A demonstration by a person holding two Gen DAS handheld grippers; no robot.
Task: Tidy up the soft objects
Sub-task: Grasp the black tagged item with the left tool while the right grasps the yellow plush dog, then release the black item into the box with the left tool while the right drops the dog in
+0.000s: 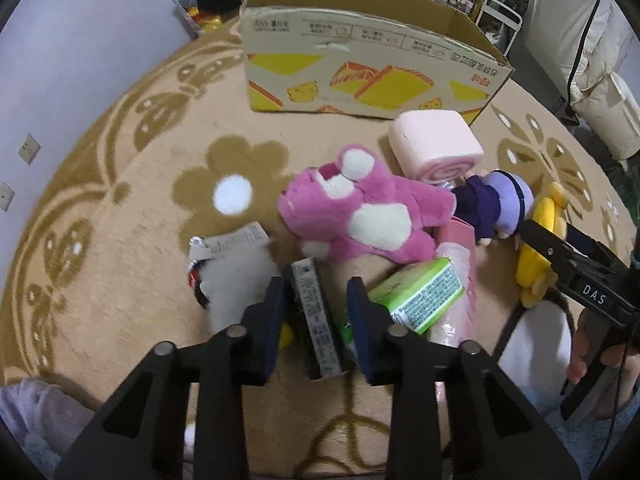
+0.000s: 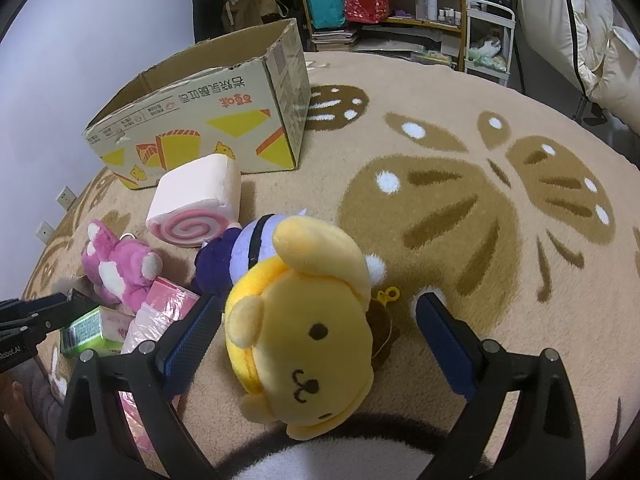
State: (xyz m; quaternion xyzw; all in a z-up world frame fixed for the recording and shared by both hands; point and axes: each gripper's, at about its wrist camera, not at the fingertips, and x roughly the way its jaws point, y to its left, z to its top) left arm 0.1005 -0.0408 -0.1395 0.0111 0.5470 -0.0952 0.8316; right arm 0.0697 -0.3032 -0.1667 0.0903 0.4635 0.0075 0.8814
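A pile of soft toys and packets lies on the rug. My left gripper point(image 1: 318, 296) is open, its fingers on either side of a dark flat box point(image 1: 318, 320). Beyond it lie a pink bear plush point(image 1: 360, 212), a white plush with a paper tag point(image 1: 236, 280), a pink swirl-roll cushion point(image 1: 436, 146), a purple doll point(image 1: 500, 204) and a green carton point(image 1: 420, 296). My right gripper point(image 2: 320, 312) is open around a yellow dog plush point(image 2: 304, 340) that lies on the rug. The cushion point(image 2: 196, 208), bear point(image 2: 116, 268) and doll point(image 2: 240, 248) show behind it.
An open cardboard box point(image 1: 360, 64) stands on the rug beyond the pile, also in the right wrist view point(image 2: 208, 116). Pink tissue packs point(image 2: 160, 312) lie left of the yellow plush. Shelves, bags and a white cart point(image 2: 490, 40) line the far wall.
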